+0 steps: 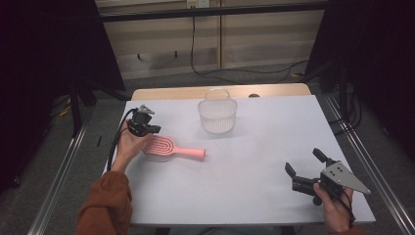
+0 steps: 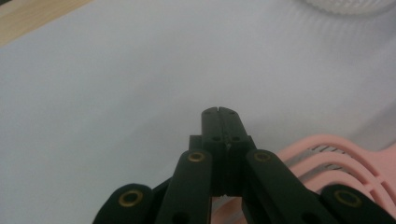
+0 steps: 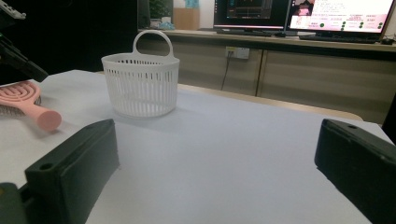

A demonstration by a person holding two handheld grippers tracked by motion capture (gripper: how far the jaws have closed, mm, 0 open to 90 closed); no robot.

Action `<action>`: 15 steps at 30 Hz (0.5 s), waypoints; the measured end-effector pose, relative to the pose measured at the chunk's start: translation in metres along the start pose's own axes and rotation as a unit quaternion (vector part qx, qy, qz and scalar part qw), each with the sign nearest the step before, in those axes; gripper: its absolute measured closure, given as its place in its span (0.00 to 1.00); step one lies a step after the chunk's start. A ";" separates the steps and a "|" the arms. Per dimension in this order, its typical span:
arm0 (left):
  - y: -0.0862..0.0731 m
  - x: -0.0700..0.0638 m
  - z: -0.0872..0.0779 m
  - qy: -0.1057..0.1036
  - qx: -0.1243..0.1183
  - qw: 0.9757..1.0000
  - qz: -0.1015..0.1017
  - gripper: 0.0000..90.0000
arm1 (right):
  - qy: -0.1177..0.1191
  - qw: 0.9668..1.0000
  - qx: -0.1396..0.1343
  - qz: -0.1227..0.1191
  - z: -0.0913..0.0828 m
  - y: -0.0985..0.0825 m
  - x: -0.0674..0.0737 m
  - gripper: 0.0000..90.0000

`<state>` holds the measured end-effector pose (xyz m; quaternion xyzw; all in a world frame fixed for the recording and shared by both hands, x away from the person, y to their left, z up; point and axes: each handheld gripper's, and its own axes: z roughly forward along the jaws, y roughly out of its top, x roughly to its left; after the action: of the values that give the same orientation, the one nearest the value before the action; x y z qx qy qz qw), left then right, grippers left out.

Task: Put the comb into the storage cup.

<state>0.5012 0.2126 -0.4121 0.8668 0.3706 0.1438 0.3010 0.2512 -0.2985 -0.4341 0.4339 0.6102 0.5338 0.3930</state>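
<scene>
Hairbrush (image 1: 171, 149) lies ungrasped at seven o'clock from basket (image 1: 218, 116); left hand-held gripper (image 1: 148, 129) closed empty, right hand-held gripper (image 1: 304, 162) open.

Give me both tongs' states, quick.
Left tongs: closed, empty, beside the pink hairbrush.
Right tongs: open, empty.

Pink vented hairbrush (image 1: 169, 149) flat on table
</scene>
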 end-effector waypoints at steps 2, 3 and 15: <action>-0.002 0.001 -0.001 0.002 -0.002 1.000 0.001 1.00 | 0.000 1.000 0.000 0.000 0.000 0.000 0.000 0.00; -0.003 0.001 -0.001 0.005 -0.001 1.000 0.003 1.00 | 0.000 1.000 0.000 0.000 0.000 0.000 0.000 0.00; -0.011 0.005 0.001 -0.001 0.001 1.000 -0.006 1.00 | -0.001 1.000 0.000 0.000 0.000 0.000 0.000 0.00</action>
<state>0.4989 0.2212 -0.4197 0.8650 0.3757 0.1405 0.3016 0.2512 -0.2984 -0.4341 0.4344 0.6100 0.5335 0.3931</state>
